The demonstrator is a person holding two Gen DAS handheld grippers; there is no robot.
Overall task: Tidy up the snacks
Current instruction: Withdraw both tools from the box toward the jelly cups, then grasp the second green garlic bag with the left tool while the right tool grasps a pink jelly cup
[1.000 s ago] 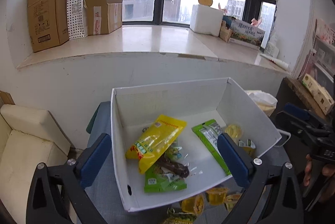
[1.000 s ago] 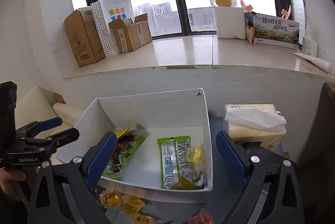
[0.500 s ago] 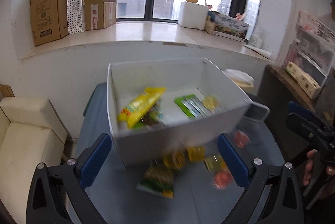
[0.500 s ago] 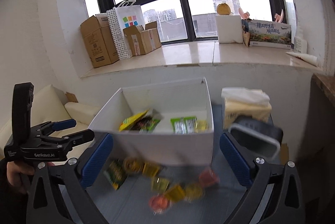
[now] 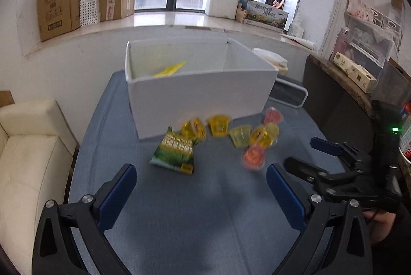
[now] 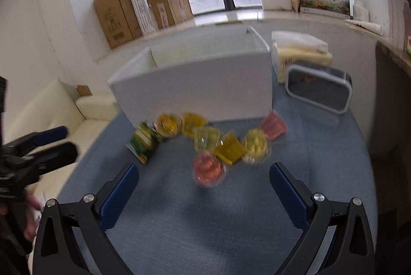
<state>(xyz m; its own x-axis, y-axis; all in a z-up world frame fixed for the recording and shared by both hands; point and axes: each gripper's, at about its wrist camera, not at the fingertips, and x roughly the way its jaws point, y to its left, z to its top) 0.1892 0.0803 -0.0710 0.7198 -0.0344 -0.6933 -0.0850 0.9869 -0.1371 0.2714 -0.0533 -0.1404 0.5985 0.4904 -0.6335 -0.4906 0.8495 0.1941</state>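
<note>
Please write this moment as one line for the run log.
left claw: open, empty | right claw: open, empty | jelly cups and green packet: on table before white box

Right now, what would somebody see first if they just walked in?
Probably the bright jelly cups scattered on the blue table, yellow and pink ones, just in front of the big white box. A green snack bag lies at the left end of the pile. Both open tools, the left tool and the right tool, point at the snacks with nothing in them.
</note>
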